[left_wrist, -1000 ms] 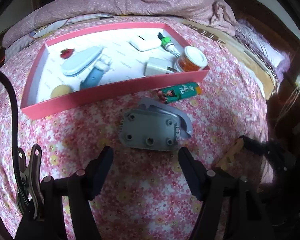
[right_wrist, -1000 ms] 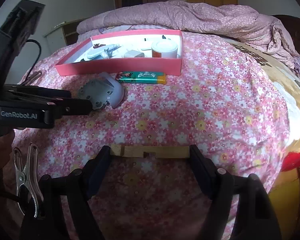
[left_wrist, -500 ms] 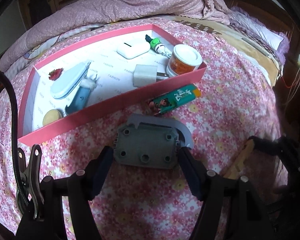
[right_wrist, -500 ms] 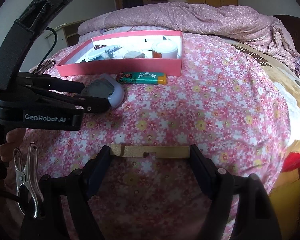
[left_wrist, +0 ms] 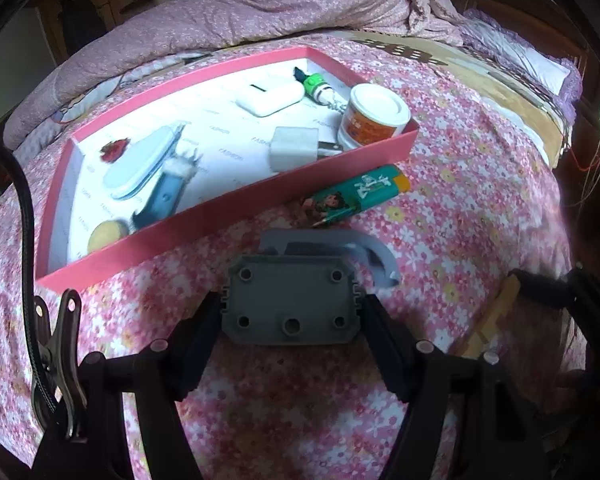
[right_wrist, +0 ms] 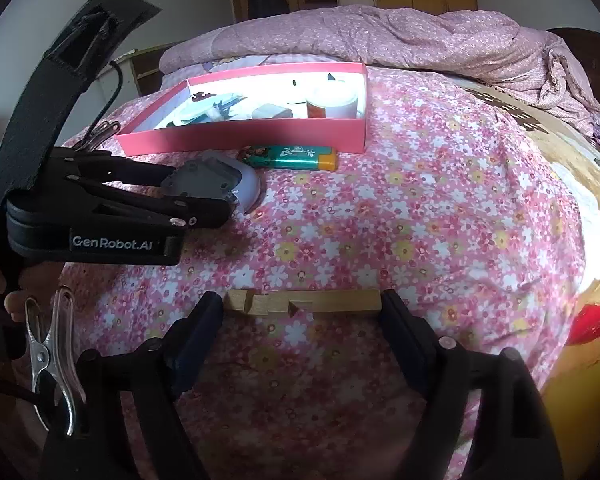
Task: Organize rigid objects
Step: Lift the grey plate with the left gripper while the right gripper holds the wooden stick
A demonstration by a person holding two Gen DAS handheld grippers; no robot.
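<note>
A grey plastic part (left_wrist: 290, 300) with bolt holes lies on the flowered bedspread. My left gripper (left_wrist: 290, 316) has a finger on each side of it, touching or nearly so; it also shows in the right wrist view (right_wrist: 204, 196). My right gripper (right_wrist: 302, 312) is shut on a notched wooden block (right_wrist: 304, 302), held end to end between the fingers. A green lighter (left_wrist: 356, 196) lies just in front of the pink tray (left_wrist: 204, 228). The tray holds a white charger (left_wrist: 294, 154), an orange jar (left_wrist: 372, 120), a white case (left_wrist: 270, 96) and other small items.
A crumpled pink quilt (right_wrist: 380, 36) lies behind the tray. The bed's edge and a yellow surface (right_wrist: 580, 184) run along the right. A cable and metal clip (left_wrist: 56, 344) hang at my left gripper's left side.
My left gripper has moved forward and its fingers have come around the grey part and closed in on its sides. My right gripper has kept hold of the wooden block, almost still.
</note>
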